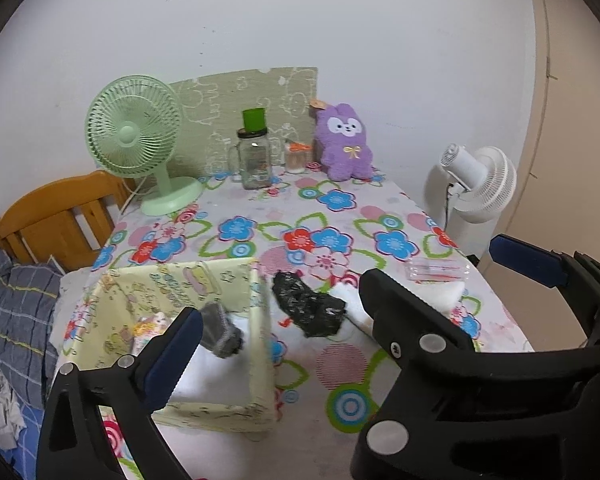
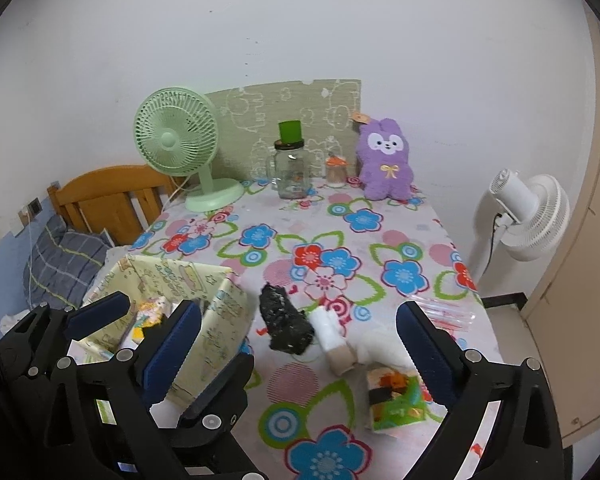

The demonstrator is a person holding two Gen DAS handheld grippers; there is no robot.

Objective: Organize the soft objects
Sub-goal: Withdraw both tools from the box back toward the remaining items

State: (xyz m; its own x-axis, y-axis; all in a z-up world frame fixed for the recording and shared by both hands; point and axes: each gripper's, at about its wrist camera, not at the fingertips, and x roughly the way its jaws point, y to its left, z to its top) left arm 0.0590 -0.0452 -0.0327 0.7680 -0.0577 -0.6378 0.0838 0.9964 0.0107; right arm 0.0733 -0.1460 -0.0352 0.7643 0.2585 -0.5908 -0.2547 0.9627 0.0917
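Observation:
A pale yellow fabric box (image 1: 228, 280) stands open at the table's near left. A blurred grey soft piece (image 1: 222, 336) is in it, just off my left gripper's left pad (image 1: 176, 356). My left gripper (image 1: 294, 320) is open over the box's right wall, and its right finger is hidden behind the other tool. My right gripper (image 2: 298, 312) is open too, with nothing held. Beyond its tips lie a black crumpled piece (image 2: 286, 324), a white and beige roll (image 2: 336, 340) and a green and orange pack (image 2: 396, 396). The two tools' fingers overlap.
At the back of the flowered table (image 2: 340, 216) stand a purple plush (image 2: 386, 160), a green fan (image 2: 176, 140), a glass jar (image 2: 290, 172) and a small jar (image 2: 336, 172). A clear packet (image 2: 440, 312) lies right. A white fan (image 2: 528, 212) and a wooden headboard (image 2: 112, 196) flank the table.

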